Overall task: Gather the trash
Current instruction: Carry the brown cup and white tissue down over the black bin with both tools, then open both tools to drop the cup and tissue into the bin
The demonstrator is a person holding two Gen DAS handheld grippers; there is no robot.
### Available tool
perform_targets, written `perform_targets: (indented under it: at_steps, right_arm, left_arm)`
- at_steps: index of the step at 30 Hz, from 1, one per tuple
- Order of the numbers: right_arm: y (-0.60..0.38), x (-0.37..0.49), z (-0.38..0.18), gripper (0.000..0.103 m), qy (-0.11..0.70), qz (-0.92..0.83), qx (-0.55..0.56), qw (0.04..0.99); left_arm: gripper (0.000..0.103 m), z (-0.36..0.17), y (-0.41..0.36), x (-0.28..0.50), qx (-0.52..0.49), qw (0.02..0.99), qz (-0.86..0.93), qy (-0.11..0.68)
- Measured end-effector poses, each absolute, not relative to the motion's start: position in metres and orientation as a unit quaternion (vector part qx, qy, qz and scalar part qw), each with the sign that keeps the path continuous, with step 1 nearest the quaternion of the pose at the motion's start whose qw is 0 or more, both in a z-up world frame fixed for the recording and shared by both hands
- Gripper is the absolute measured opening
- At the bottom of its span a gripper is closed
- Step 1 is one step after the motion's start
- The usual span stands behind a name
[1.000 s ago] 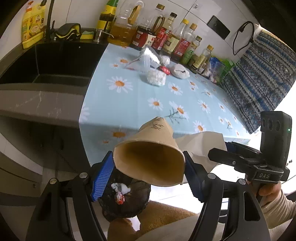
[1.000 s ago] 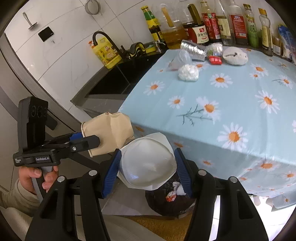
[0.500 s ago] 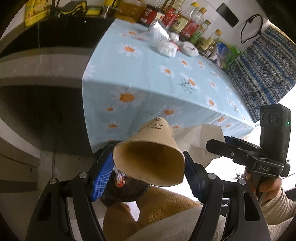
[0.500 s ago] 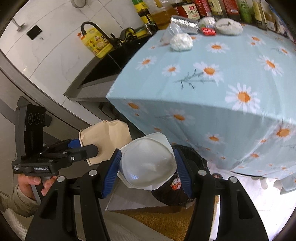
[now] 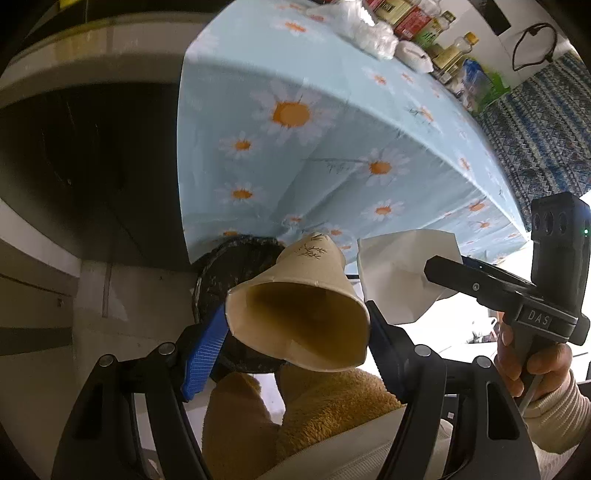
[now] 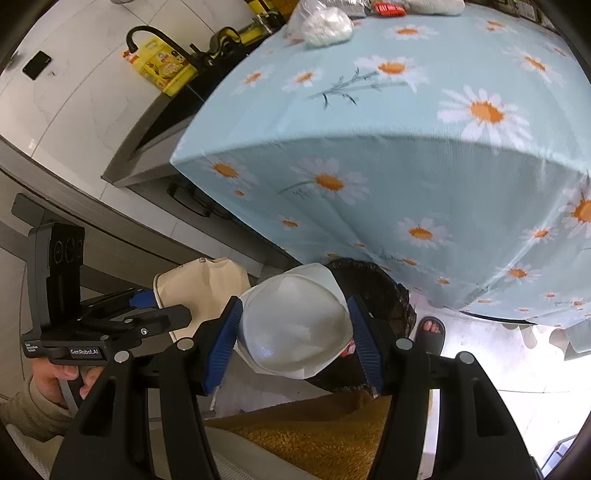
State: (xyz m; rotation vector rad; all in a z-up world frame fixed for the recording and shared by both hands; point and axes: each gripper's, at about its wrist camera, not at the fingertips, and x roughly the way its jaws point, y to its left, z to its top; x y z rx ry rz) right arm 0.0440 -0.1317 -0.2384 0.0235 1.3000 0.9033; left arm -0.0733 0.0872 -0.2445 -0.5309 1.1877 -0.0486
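Note:
My left gripper (image 5: 297,334) is shut on a squashed brown paper cup (image 5: 299,314), its mouth facing the camera. My right gripper (image 6: 295,332) is shut on a crumpled white paper cup (image 6: 295,325). Both hang low beside the table's corner, just above a black-lined trash bin (image 6: 384,291) on the floor; the bin (image 5: 229,273) shows behind the brown cup. Each gripper shows in the other's view: the right one (image 5: 439,266) holding the white cup (image 5: 402,266), the left one (image 6: 162,314) holding the brown cup (image 6: 207,284).
The table with a blue daisy cloth (image 6: 424,155) overhangs the bin. White crumpled trash (image 6: 327,26) and bottles (image 5: 410,18) remain on top. A dark sink counter (image 6: 162,125) stands left. A person's tan-clad legs (image 5: 325,406) and a sandalled foot (image 6: 430,332) are below.
Both grippers have sunk from table height to below the table edge, tilting further down, still holding their cups. The bin now lies much closer under them.

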Motion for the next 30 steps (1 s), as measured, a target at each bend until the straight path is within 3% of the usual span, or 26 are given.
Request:
perform_targets:
  at_steps: [4, 8, 30]
  right_arm:
    - [-0.131, 0.046, -0.246, 0.059, 0.591, 0.402, 0.009, 0.699]
    - [-0.132, 0.049, -0.254, 0.06, 0.599, 0.391, 0.013, 0.698]
    - [-0.133, 0.064, -0.259, 0.064, 0.616, 0.375, 0.037, 0.692]
  left_arm:
    - [0.071, -0.253, 0.083, -0.072, -0.249, 0.787, -0.025, 0.563]
    - [0.079, -0.263, 0.08, -0.067, -0.252, 0.776, -0.024, 0.578]
    - [0.08, -0.275, 0.083, -0.056, -0.268, 0.76, -0.018, 0.591]
